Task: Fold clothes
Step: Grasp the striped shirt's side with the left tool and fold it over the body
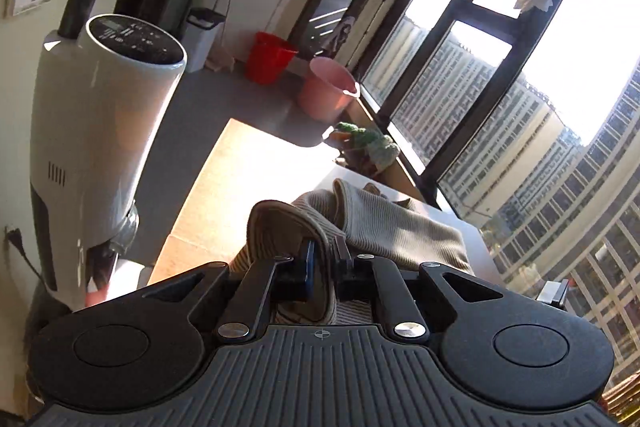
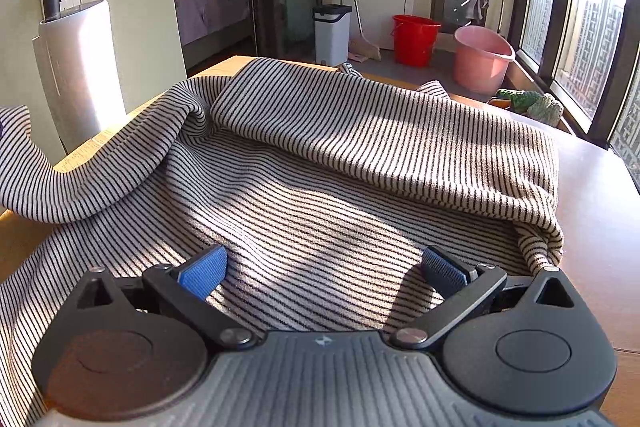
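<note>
Up close, left gripper (image 1: 323,255) pinched on a fold of the striped garment (image 1: 384,223); cloth bunches over both fingers, hiding the tips. Fabric trails off behind the gripper body, so how much hangs below is unseen. Left view tilted: white appliance (image 1: 100,131) at left, its base cut off by the gripper housing; red bucket (image 1: 269,58) and pink bucket (image 1: 329,89) on the floor beyond.

Right gripper (image 2: 323,269) spread wide, blue pads (image 2: 202,273) apart, nothing between them, sitting low over the garment (image 2: 360,147). Garment lies on the table (image 2: 596,195), far half folded back over the near half; left part lifts off toward the frame edge and is cropped. Whether the pads touch the cloth: cannot tell. Windows (image 2: 592,7) at right glare out; green object (image 2: 528,103) on the sill unclear.
</note>
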`<state>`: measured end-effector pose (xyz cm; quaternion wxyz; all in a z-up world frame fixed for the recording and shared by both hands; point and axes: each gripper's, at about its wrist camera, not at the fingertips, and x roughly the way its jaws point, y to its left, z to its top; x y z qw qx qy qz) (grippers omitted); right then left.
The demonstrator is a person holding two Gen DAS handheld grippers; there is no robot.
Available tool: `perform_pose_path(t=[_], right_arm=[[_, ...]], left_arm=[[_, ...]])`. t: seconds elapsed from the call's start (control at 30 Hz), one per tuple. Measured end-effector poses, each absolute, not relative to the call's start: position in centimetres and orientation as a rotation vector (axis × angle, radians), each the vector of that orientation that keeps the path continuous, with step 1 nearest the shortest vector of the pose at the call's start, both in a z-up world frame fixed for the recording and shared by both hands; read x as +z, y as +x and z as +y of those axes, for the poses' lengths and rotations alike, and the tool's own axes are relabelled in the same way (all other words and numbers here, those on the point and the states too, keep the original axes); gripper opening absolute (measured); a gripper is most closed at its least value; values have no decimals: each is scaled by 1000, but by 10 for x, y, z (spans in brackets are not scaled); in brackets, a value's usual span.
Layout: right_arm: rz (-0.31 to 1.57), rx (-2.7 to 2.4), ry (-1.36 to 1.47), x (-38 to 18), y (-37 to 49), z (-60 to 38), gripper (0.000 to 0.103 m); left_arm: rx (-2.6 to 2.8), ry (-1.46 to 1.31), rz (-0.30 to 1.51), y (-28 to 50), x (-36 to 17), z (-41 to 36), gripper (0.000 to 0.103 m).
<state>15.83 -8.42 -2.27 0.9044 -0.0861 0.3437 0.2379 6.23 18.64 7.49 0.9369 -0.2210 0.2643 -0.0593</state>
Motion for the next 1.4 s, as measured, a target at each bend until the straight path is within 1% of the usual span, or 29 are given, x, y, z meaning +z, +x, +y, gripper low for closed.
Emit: perform_pose_path(t=[0.13, 0.23, 0.3, 0.4, 0.47, 0.5, 0.53, 0.57, 0.6, 0.63, 0.67, 0.7, 0.73, 0.8, 0.9, 0.97, 1.03, 1.07, 1.1, 1.13, 1.17, 1.27, 1.33, 1.37, 1.4], right_arm=[[715, 488, -177, -23, 160, -86, 103], [719, 493, -176, -23, 161, -87, 103], [721, 499, -173, -23, 162, -89, 103], [723, 505, -182, -23, 163, -85, 103], [727, 513, -190, -23, 165, -84, 103], [730, 519, -195, -22, 167, -83, 103], [733, 525, -201, -22, 168, -83, 103], [728, 536, -206, -21, 168, -83, 103], [721, 547, -211, -20, 167, -82, 103], [714, 558, -216, -18, 166, -82, 101], [683, 586, -245, -14, 157, -76, 86], [647, 617, -280, -8, 148, -68, 73], [610, 648, -314, -3, 138, -61, 70], [530, 715, -362, 10, 113, -41, 70], [469, 921, -439, 25, 72, 4, 70], [457, 1040, -498, 24, 51, 33, 70], [462, 1124, -544, 19, 37, 59, 69], [475, 1142, -568, 13, 34, 71, 62], [490, 1154, -591, 7, 32, 82, 46], [506, 1167, -614, 0, 30, 94, 40], [523, 1166, -631, -7, 30, 102, 37], [492, 1145, -636, -9, 31, 112, 37], [518, 1126, -636, -8, 36, 114, 10], [536, 1119, -628, -9, 39, 113, 0], [570, 1113, -592, -8, 44, 110, 0]], left_arm=[[-173, -358, 392, 88, 130, 170, 7], [-199, -364, 388, 96, 138, 163, 7], [-207, -389, 444, 92, 127, 165, 9], [-173, -422, 567, 83, 94, 173, 19], [-115, -451, 643, 76, 70, 188, 36], [-76, -448, 671, 74, 61, 192, 41], [-37, -444, 698, 72, 52, 196, 50], [-7, -427, 715, 72, 47, 197, 55], [20, -408, 725, 73, 44, 196, 56], [46, -373, 723, 74, 44, 196, 61], [72, -339, 721, 76, 43, 195, 65], [87, -306, 702, 77, 45, 192, 75], [96, -279, 682, 76, 47, 192, 81], [106, -246, 653, 75, 51, 195, 84], [93, -267, 631, 77, 56, 203, 88], [91, -282, 615, 77, 59, 208, 92], [91, -301, 593, 74, 62, 213, 93], [92, -312, 581, 72, 64, 217, 94], [94, -323, 568, 69, 65, 220, 94], [95, -334, 556, 67, 67, 224, 95], [96, -345, 543, 65, 68, 227, 95], [100, -377, 505, 58, 73, 238, 97], [103, -399, 480, 54, 76, 245, 98], [104, -410, 467, 51, 77, 248, 98], [106, -421, 455, 49, 79, 251, 99]])
